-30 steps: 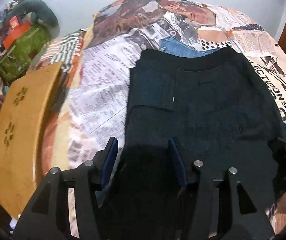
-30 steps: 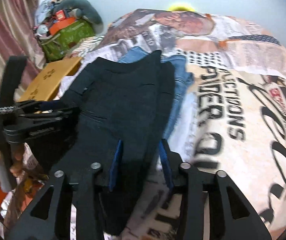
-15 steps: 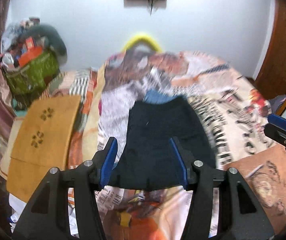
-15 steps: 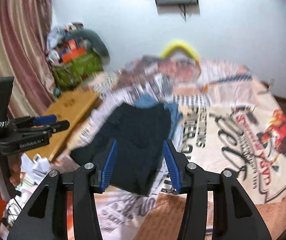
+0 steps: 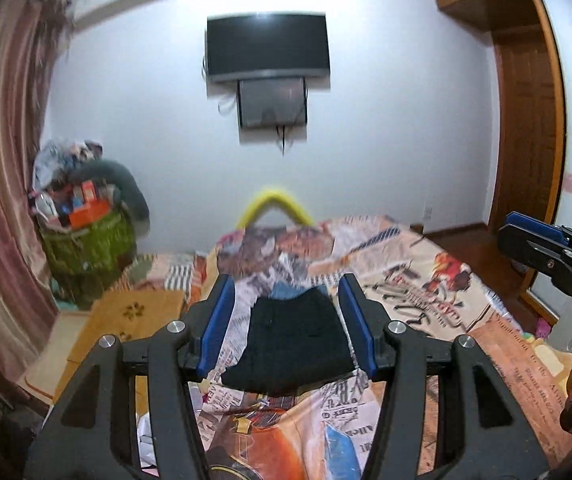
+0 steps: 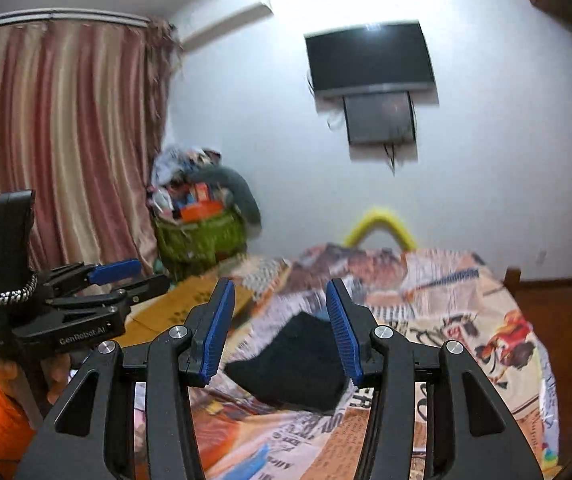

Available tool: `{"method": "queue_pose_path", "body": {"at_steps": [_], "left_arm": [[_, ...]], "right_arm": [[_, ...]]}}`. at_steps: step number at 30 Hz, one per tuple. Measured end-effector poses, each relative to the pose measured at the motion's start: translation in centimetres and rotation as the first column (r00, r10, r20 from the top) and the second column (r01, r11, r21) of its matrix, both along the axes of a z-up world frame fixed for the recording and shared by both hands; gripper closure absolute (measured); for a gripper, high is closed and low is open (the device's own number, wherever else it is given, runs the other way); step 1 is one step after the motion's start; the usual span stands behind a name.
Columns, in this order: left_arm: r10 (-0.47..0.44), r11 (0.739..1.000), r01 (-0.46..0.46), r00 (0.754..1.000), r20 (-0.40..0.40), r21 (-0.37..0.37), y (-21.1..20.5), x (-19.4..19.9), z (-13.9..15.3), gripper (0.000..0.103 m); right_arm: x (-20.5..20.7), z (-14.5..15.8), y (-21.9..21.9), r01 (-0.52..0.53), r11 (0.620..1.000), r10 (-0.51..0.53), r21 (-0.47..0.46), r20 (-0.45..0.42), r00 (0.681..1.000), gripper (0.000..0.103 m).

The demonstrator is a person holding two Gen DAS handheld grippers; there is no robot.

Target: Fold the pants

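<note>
The black pants [image 5: 292, 344] lie folded into a compact square on the newspaper-print bedspread [image 5: 426, 296], with a blue garment [image 5: 283, 292] peeking out at their far edge. My left gripper [image 5: 286, 328] is raised well above and back from them, open, nothing between its blue pads. My right gripper [image 6: 279, 328] is likewise lifted away from the black pants [image 6: 298, 364], open and holding nothing. Each gripper shows in the other's view: the left gripper [image 6: 125, 276] at the left, the right gripper [image 5: 526, 236] at the right edge.
A wooden lap table [image 5: 125, 320] sits at the bed's left side. A green basket [image 5: 85, 248] heaped with items stands by the striped curtain [image 6: 65, 140]. A TV [image 5: 267, 46] hangs on the far wall, a wooden door [image 5: 526, 128] at right, a yellow object [image 5: 273, 200] behind the bed.
Both grippers pulled up and back from the pants, which they hovered over a second ago; the view tilted up from the bedspread to the far wall. The pants stay folded on the bed.
</note>
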State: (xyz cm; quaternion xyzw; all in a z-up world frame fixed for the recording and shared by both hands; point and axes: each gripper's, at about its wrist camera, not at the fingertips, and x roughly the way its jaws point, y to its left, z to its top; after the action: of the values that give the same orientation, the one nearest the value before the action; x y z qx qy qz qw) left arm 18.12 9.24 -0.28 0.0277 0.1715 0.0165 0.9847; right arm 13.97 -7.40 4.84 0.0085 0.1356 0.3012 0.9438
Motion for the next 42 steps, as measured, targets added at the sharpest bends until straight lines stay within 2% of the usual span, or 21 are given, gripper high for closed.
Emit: {"method": "queue_pose_path", "body": {"at_steps": [4, 8, 11, 13, 15, 19, 21, 23, 27, 31, 42], "left_arm": [[0.008, 1.0, -0.007, 0.998, 0.064, -0.018, -0.9, -4.4, 1.2, 0.049], [0.021, 0.999, -0.018, 0.994, 0.108, -0.031, -1.8, -7.7, 1.5, 0.047], [0.034, 0.999, -0.03, 0.989, 0.142, -0.03, -2.2, -9.6, 1.6, 0.033], [0.038, 0.999, -0.033, 0.987, 0.159, -0.039, -2.4, -10.6, 1.6, 0.024], [0.045, 0.998, -0.038, 0.985, 0.164, -0.043, -2.5, -11.3, 1.5, 0.018], [0.052, 0.998, -0.044, 0.982, 0.181, -0.045, -2.6, -12.3, 1.5, 0.004], [0.06, 0.997, -0.052, 0.98, 0.188, -0.05, -2.6, -12.8, 1.6, 0.002], [0.061, 0.997, -0.052, 0.98, 0.188, -0.053, -2.5, -12.9, 1.5, 0.001], [0.06, 0.998, -0.052, 0.98, 0.191, -0.047, -2.7, -13.1, 1.4, 0.001], [0.066, 0.998, -0.061, 0.978, 0.198, -0.03, -3.1, -13.3, 1.1, 0.0], [0.064, 0.997, -0.055, 0.982, 0.177, -0.054, -2.9, -12.8, 0.6, 0.0]], "right_arm": [[-4.2, 1.0, -0.6, -0.001, 1.0, 0.0, 0.013, 0.068, 0.998, 0.059], [-6.2, 0.9, -0.9, 0.008, 1.0, -0.01, 0.018, 0.093, 0.996, 0.059], [-7.1, 0.7, -1.0, 0.041, 0.999, -0.042, 0.01, 0.109, 0.993, 0.059], [-7.4, 0.5, -1.1, 0.049, 0.999, -0.051, 0.017, 0.102, 0.994, 0.054], [-7.7, 0.5, -1.2, 0.063, 0.998, -0.065, 0.019, 0.104, 0.992, 0.038], [-8.5, 0.7, -1.3, 0.09, 0.996, -0.091, 0.018, 0.115, 0.989, 0.028], [-8.7, 0.8, -1.3, 0.089, 0.996, -0.091, 0.019, 0.111, 0.99, 0.02], [-8.7, 0.8, -1.2, 0.096, 0.995, -0.098, 0.018, 0.11, 0.989, 0.016], [-9.1, 0.6, -1.2, 0.115, 0.993, -0.117, 0.024, 0.12, 0.986, 0.001], [-9.1, 0.5, -1.3, 0.119, 0.992, -0.122, 0.03, 0.113, 0.986, 0.001], [-8.8, -0.1, -1.8, 0.132, 0.991, -0.134, 0.029, 0.073, 0.988, 0.001]]}}
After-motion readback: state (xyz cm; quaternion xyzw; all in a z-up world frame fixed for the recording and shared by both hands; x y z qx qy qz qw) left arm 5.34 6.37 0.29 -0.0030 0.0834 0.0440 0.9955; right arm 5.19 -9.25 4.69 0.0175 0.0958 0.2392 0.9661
